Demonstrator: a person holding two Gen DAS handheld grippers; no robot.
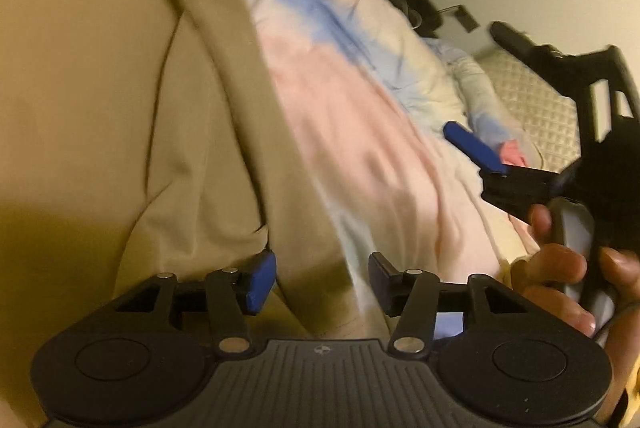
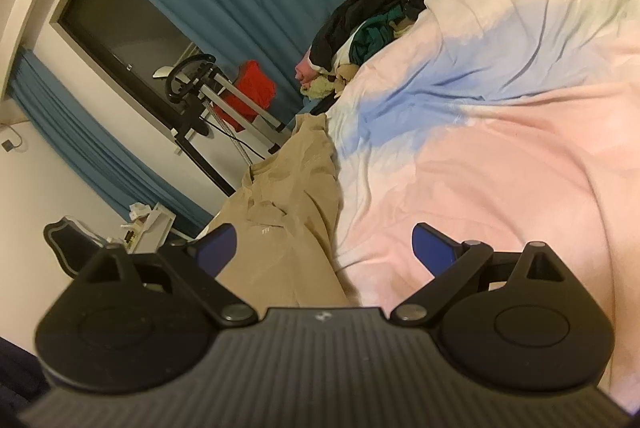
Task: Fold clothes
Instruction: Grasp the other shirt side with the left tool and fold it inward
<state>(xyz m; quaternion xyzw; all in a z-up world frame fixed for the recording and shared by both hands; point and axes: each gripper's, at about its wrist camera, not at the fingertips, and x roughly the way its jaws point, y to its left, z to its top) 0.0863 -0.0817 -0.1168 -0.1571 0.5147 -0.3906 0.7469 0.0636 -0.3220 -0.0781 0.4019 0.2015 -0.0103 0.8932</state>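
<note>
Dim, warm indoor light, yellowish cast. Motion blur across left wrist view; right wrist view sharper. Strong fisheye bending and dark vignetted corners. Soft shadow lower left.

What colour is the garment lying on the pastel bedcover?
Plain beige garment, clearest in the right wrist view.

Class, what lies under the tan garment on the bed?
The tan garment lies on a pastel tie-dye duvet, whose pink and blue cloth shows beside it. What the duvet looks like directly beneath the garment is covered.
</note>
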